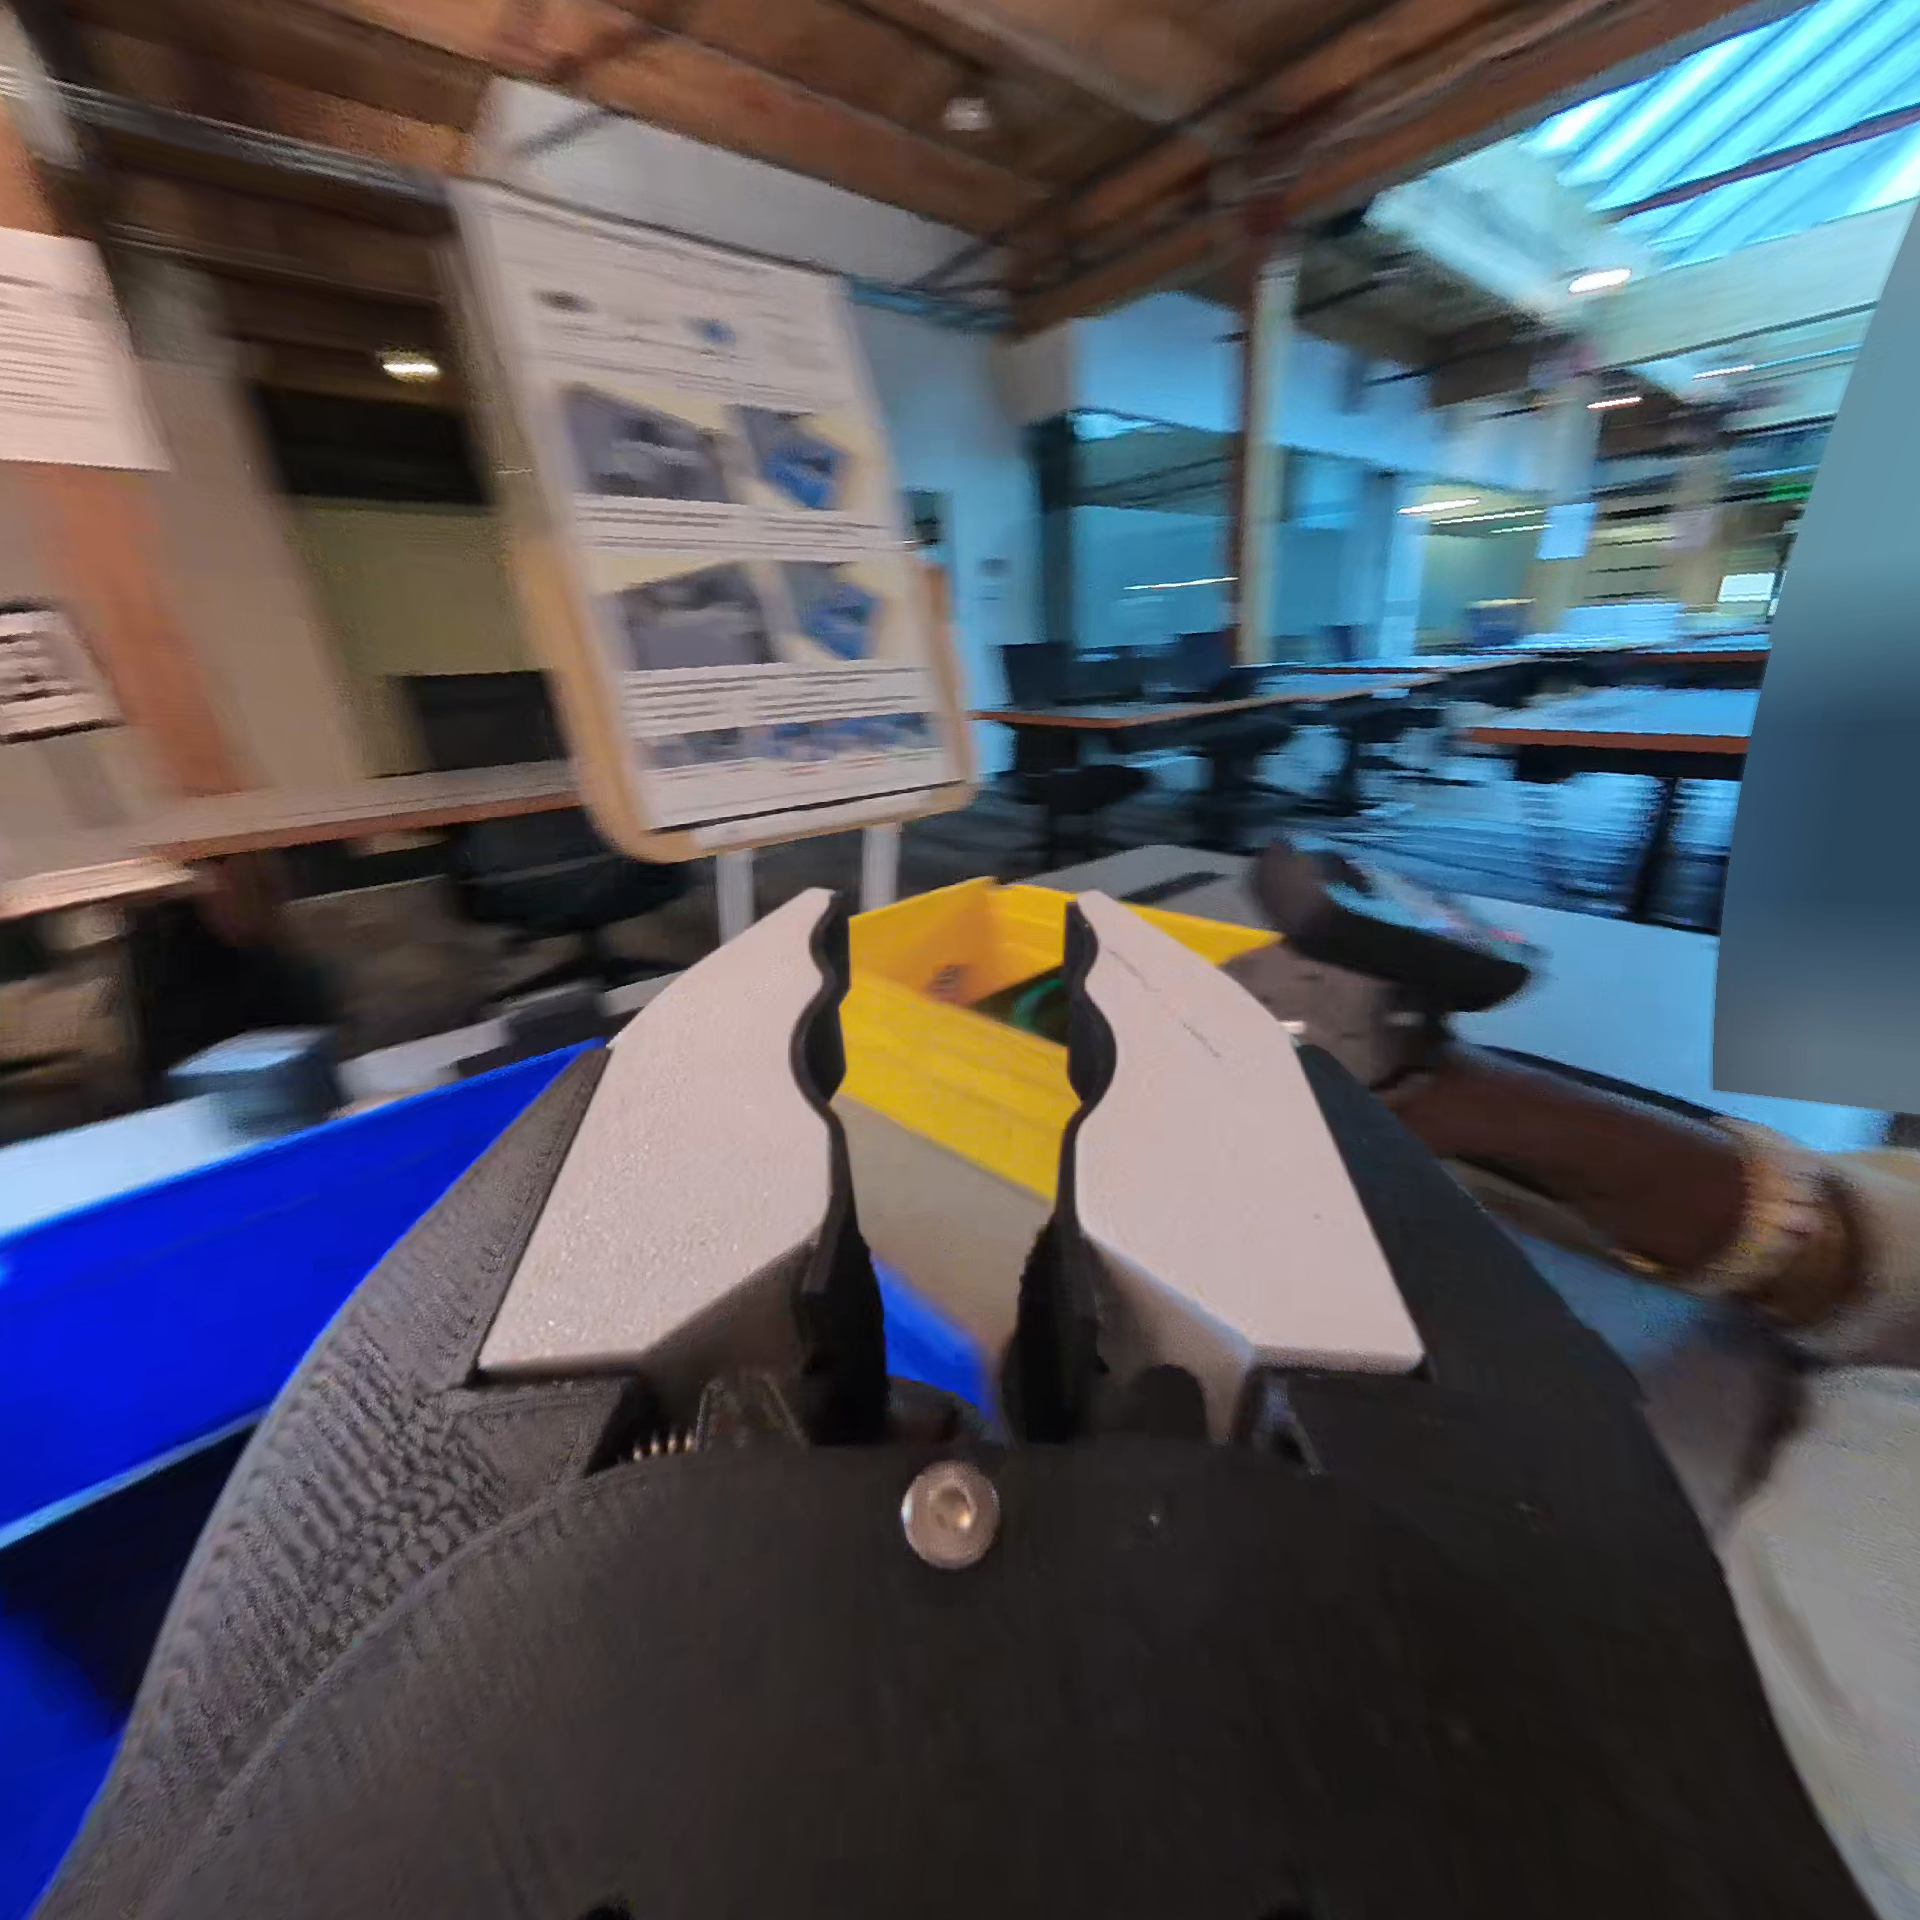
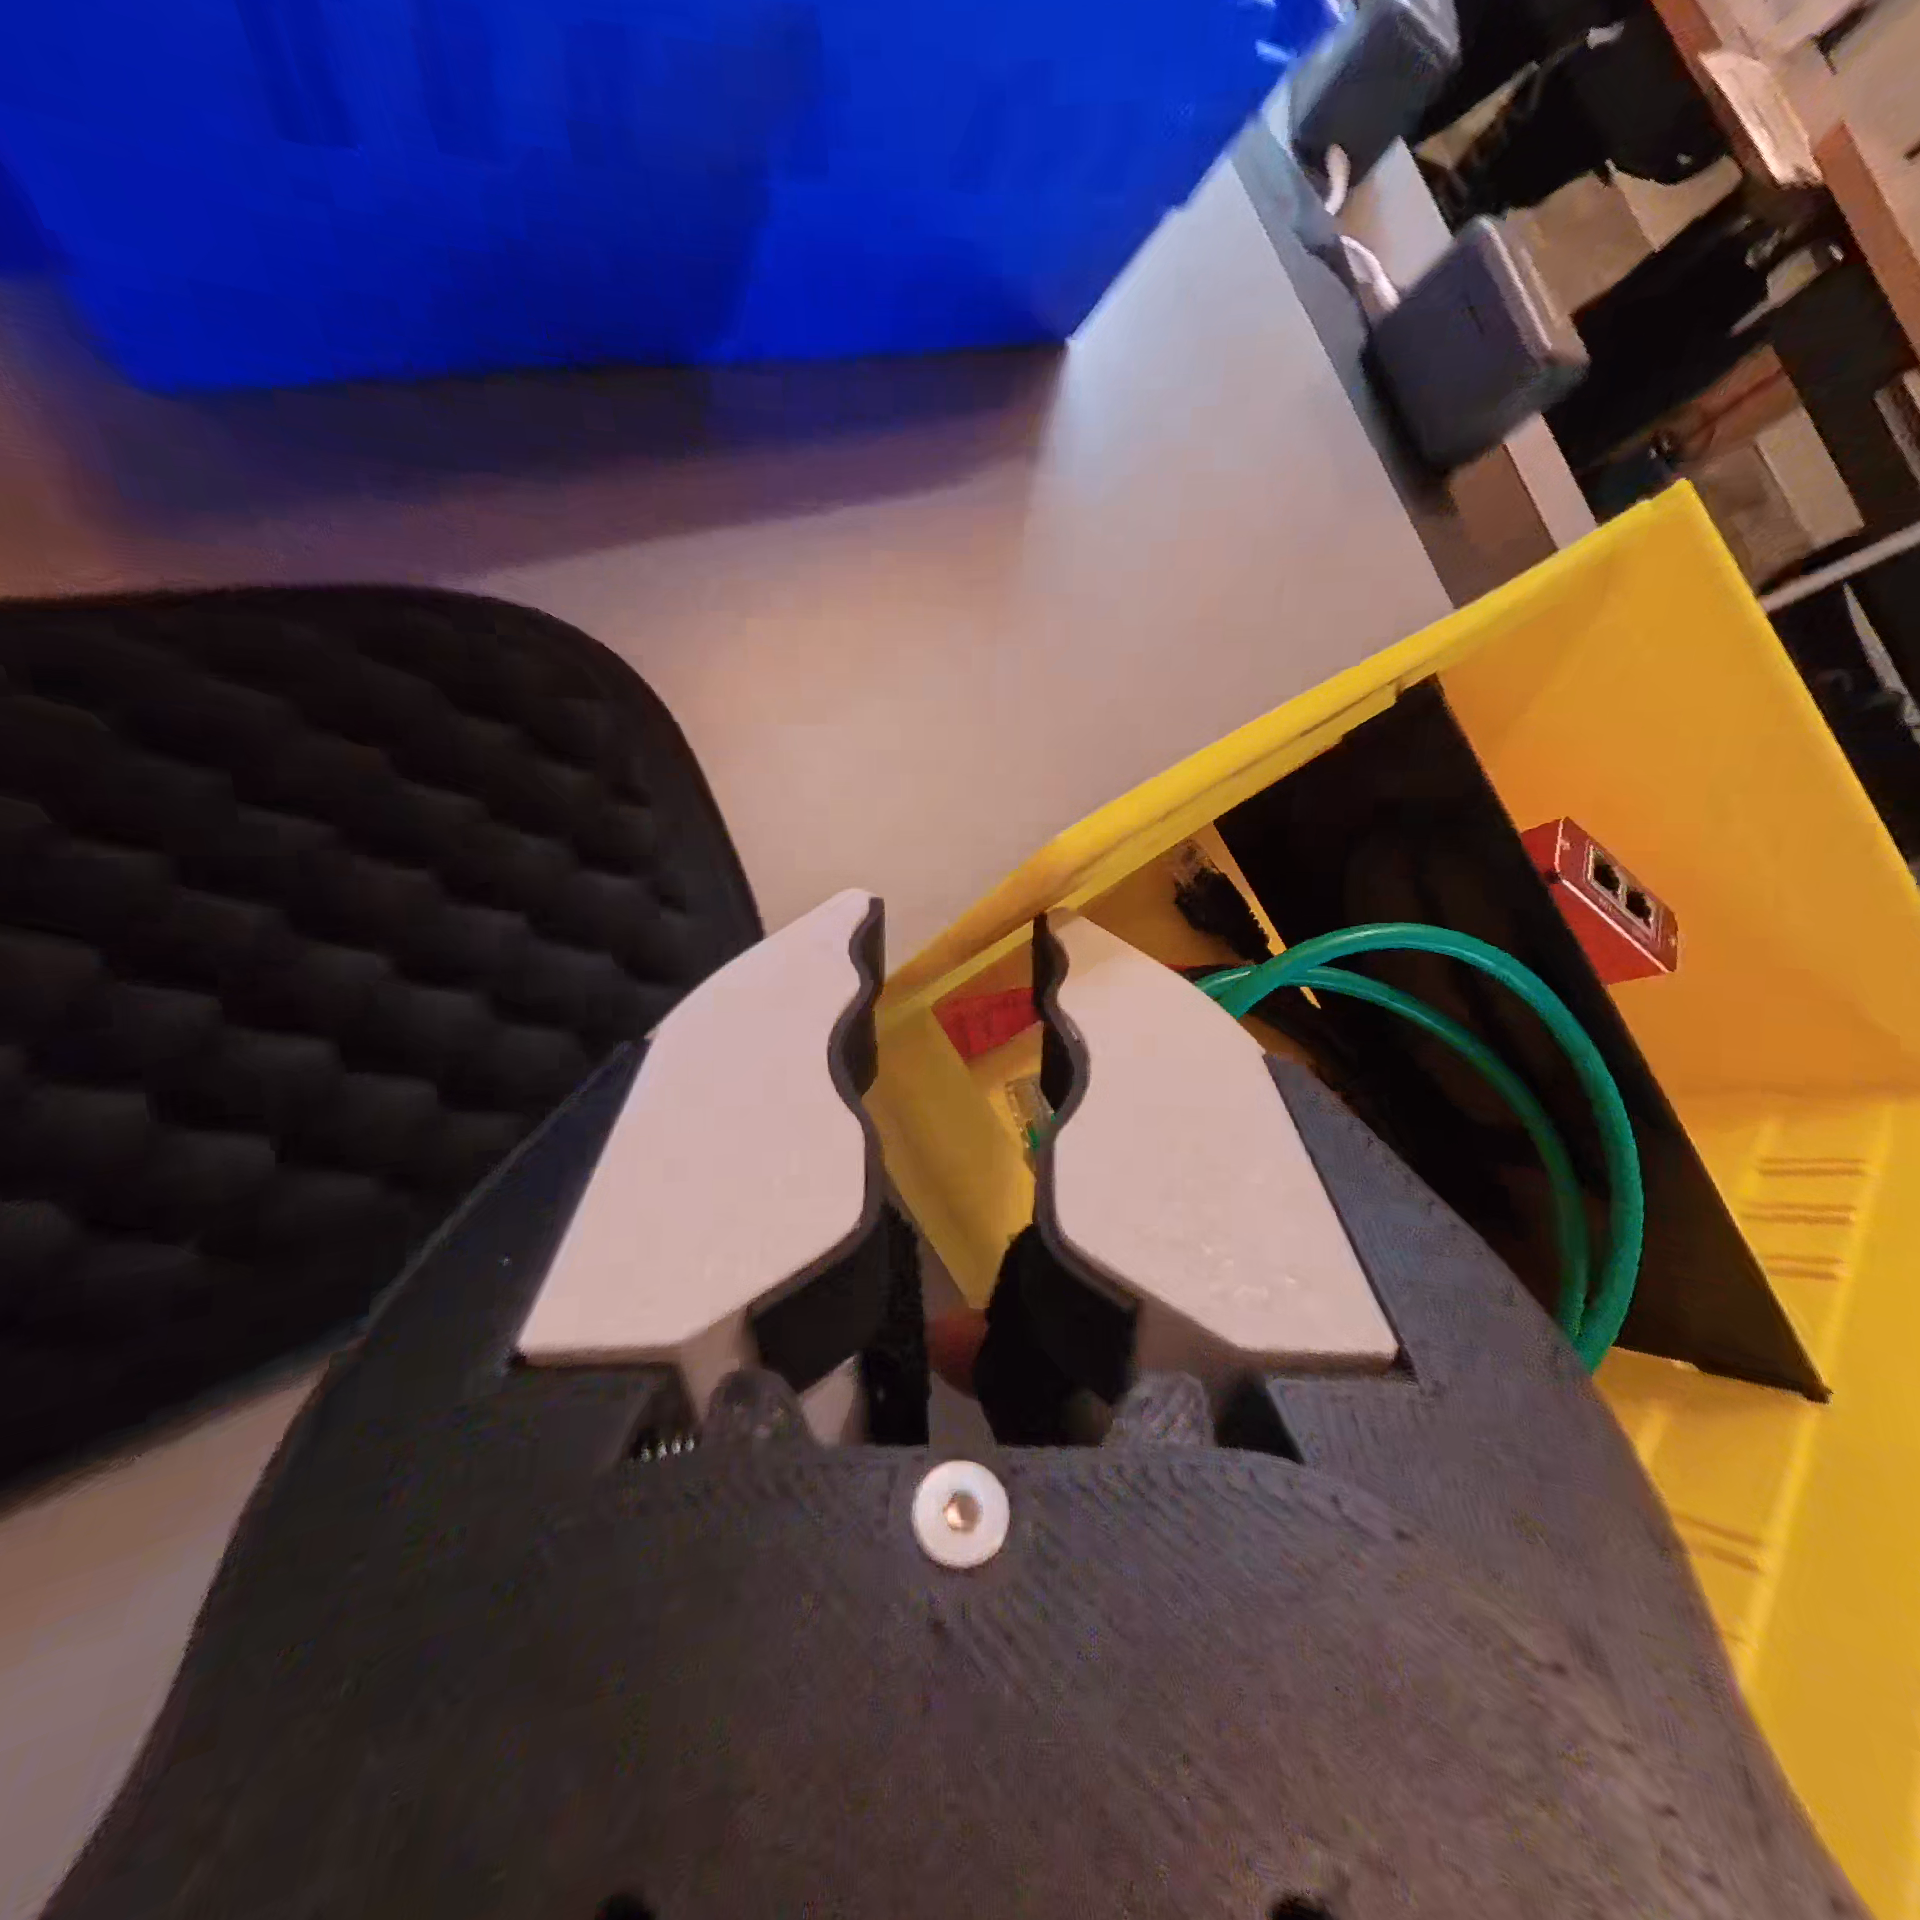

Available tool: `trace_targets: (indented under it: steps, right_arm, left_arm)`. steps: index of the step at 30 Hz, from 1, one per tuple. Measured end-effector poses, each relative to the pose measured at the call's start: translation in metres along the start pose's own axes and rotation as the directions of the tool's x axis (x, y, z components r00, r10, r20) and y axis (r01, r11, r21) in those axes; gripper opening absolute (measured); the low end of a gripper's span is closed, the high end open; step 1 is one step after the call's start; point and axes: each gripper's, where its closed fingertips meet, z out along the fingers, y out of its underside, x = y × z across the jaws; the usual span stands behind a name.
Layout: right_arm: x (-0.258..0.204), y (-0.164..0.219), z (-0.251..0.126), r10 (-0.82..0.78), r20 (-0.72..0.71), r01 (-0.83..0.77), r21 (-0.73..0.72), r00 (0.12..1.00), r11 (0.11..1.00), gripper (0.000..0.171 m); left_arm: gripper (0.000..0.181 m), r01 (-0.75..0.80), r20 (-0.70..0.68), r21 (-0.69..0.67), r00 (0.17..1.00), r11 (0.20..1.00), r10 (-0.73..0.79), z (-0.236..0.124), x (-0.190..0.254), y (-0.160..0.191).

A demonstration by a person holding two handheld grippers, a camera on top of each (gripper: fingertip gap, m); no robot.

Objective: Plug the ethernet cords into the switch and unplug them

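- The left claw [image 1: 951,935] is held above the surface [image 1: 1621,997], its fingers parted with nothing between them, aimed level across the room.
- The right claw [image 2: 961,935] is also released and empty, tilted down at the near rim of a yellow bin [image 2: 1714,810].
- Inside the bin, a green cord [image 2: 1600,1081] loops in a tall arch along the bin's length; one clear plug end [image 2: 1023,1107] lies just beyond the right claw's tips, apart from them.
- A small red box with two sockets [image 2: 1605,899] lies deeper in the bin, sockets facing the bin's opening, well apart from the plug.
- A blue bin [image 2: 623,177] stands across bare surface from the yellow one, leaving open room between them; black ridged foam [image 2: 312,935] lies left of the right claw.
- Only the left wrist view shows a poster stand [image 1: 717,520], distant desks, and a person's hand [image 1: 1382,935] beside the yellow bin.
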Motion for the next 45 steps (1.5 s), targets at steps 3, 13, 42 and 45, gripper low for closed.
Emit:
trace_targets:
  steps: [3, 13, 42, 45]
  right_arm:
    - [-0.013, -0.019, 0.012, -0.045, 0.034, 0.044, 0.020, 0.998, 0.999, 0.028]
    - [-0.033, -0.068, 0.029, -0.100, 0.081, 0.077, 0.249, 0.992, 0.965, 0.041]
    - [-0.043, -0.137, -0.062, -0.037, -0.134, 0.116, 0.646, 0.990, 0.754, 0.019]
    - [-0.012, -0.116, -0.103, 0.004, -0.291, 0.197, 0.659, 0.957, 0.726, 0.018]
  left_arm:
    - [0.040, 0.009, 0.266, -0.047, 0.964, 0.999, 0.004, -0.042, -0.062, 0.007]
    - [0.050, 0.182, 0.632, -0.152, 0.774, 0.971, -0.046, -0.119, -0.161, 0.070]
    - [0.005, -0.231, 0.691, -0.222, 0.648, 0.947, 0.319, -0.066, -0.111, 0.003]
    - [0.005, -0.321, 0.665, -0.090, 0.686, 0.943, 0.297, -0.028, -0.076, -0.013]
